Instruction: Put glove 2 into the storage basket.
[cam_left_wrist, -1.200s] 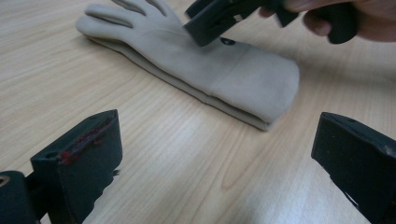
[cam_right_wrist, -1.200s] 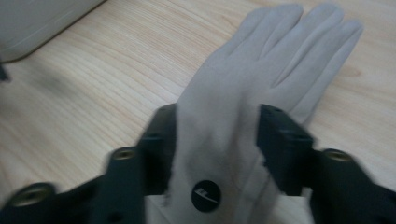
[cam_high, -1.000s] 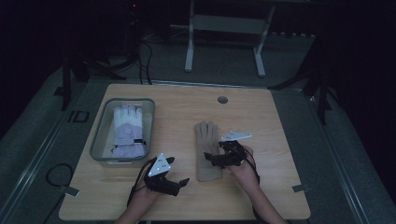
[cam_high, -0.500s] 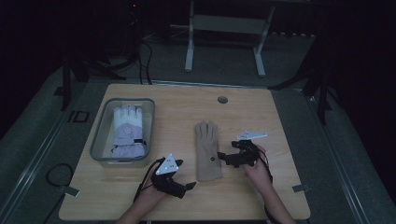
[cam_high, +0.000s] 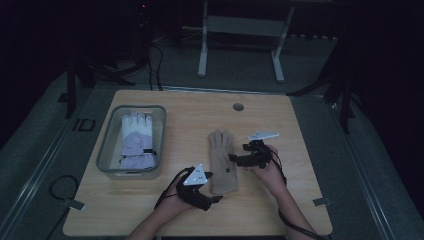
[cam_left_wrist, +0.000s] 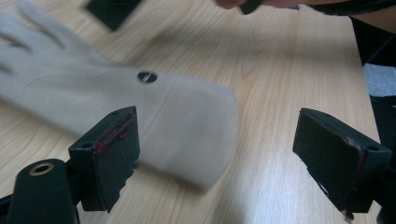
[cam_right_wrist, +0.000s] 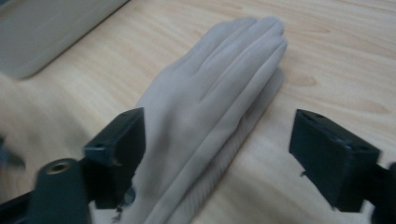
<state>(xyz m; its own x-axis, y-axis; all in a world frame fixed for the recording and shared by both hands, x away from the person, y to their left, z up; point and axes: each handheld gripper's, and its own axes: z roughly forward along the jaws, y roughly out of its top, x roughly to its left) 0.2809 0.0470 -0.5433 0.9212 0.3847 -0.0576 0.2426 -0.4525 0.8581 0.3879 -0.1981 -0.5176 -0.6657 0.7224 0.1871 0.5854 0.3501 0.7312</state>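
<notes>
Two open grippers flank a tan glove on the wooden table.

The tan glove (cam_high: 222, 161) lies flat near the middle of the table (cam_high: 300, 125), fingers toward twelve o'clock. The left gripper (cam_high: 218, 198) sits at its seven o'clock by the cuff, jaws wide apart around nothing. The right gripper (cam_high: 232, 157) is at its three o'clock, jaws also spread and empty. At nine o'clock a clear bin (cam_high: 106, 150) holds a white and lavender glove (cam_high: 136, 140).
</notes>
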